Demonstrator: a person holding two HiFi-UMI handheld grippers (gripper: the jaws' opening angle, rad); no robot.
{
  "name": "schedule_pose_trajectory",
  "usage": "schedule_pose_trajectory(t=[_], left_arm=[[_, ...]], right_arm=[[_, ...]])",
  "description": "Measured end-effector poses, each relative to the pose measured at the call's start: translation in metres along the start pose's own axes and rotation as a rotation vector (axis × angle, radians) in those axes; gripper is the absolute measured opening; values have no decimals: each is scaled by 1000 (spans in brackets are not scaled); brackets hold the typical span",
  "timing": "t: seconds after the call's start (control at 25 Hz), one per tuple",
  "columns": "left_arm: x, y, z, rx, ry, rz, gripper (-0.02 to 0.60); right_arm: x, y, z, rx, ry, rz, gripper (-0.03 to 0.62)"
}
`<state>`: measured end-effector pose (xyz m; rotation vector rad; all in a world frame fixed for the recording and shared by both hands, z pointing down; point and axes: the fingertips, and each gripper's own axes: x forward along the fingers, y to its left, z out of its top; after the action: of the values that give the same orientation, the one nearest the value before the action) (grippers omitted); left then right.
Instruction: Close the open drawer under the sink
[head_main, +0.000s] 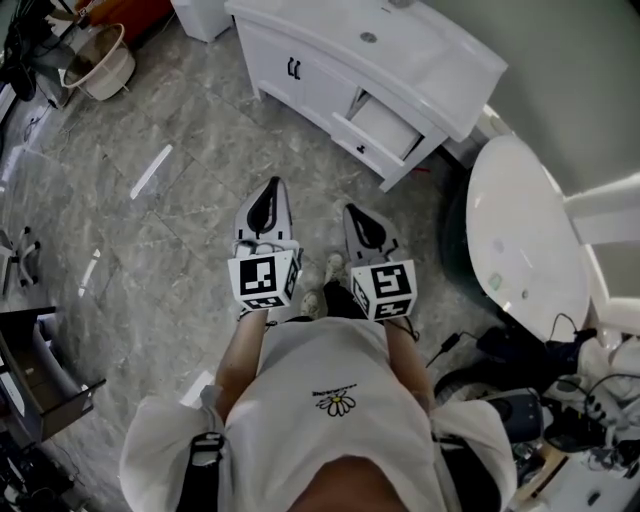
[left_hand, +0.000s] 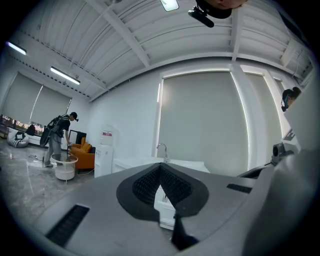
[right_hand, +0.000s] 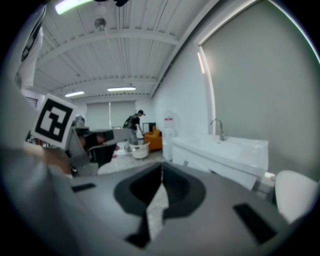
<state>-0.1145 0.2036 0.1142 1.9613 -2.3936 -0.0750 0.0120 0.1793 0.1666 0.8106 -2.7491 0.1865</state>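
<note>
A white vanity (head_main: 330, 60) with a sink stands at the far side of the grey floor. Its drawer (head_main: 385, 125) near the right end is pulled out, showing a white inside. My left gripper (head_main: 268, 190) and right gripper (head_main: 357, 212) are side by side in front of me, well short of the drawer, both shut with nothing between their jaws. In the left gripper view the left gripper's (left_hand: 161, 166) pads meet, and a strip of the vanity front (left_hand: 165, 204) shows below them under the faucet (left_hand: 162, 150). In the right gripper view the right gripper (right_hand: 161, 166) has the vanity (right_hand: 225, 155) off to its right.
A large white oval fixture (head_main: 525, 235) stands to the right of the vanity, with cables and gear (head_main: 560, 400) in front of it. A basket (head_main: 100, 65) sits far left, a dark shelf (head_main: 40, 370) near left. A person (left_hand: 60, 132) stands by an orange sofa (left_hand: 82, 152).
</note>
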Motion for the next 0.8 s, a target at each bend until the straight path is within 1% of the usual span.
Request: schedule_pose_trajectory(t=[0.12,0.28,0.36,0.56,0.68,0.8], left_arm=[[25,-5,4,1,-4,-6,20],[62,-18,3,18,20,-25,20],[83,-25,4,32,22,-39,20],[126,-56,-2,82,37,-110,20],[143,-68,-4,75,40,-134,20],[158,-78,-7,78,45,-171,20]], right_arm=[[13,-20,7,21,-12,1,31],[27,-55,12,56,-21,-23,31],[32,-76,14,70,-31,-52,31],[32,-132,5,132,-35,-152,31],[28,-158,-3,162,-22,-199,31],[24,-172,-7,204,-21,-233,30]])
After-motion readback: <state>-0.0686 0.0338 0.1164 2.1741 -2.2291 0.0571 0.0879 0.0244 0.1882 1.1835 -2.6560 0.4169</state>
